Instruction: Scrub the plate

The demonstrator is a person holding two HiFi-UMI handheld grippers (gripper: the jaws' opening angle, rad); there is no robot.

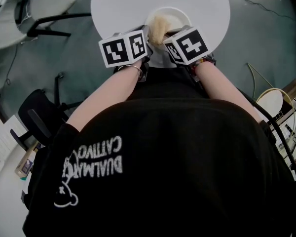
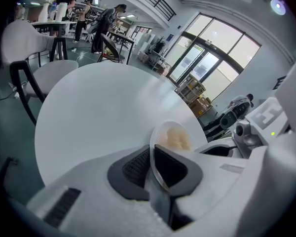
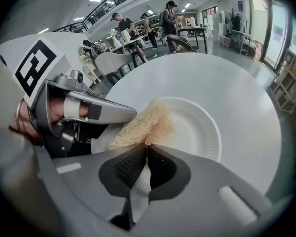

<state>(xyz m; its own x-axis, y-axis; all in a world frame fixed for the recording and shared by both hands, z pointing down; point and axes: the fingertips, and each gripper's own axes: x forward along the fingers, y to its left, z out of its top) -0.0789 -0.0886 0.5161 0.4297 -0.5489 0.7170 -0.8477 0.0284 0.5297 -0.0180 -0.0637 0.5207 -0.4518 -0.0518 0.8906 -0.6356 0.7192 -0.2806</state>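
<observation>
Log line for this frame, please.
left gripper: shut on plate rim | right gripper: shut on scrubber, over plate | table: white, round

Inside a large open-plan hall, workplace rather than home. Round white table [image 2: 89, 102] and white chairs [image 2: 24, 43] on a teal floor [image 1: 266, 38], with more tables behind, attended by standing people [image 3: 165, 14]. Overhead, a railed mezzanine [image 2: 150, 1] and ceiling strip lights [image 3: 94, 0]. Along one side, tall glass doors [image 2: 200, 63], with stacked cardboard boxes [image 2: 197, 95] on shelving nearby. Loose cables [image 1: 259, 6] across the floor and a black office chair [image 1: 39, 115] close by.
</observation>
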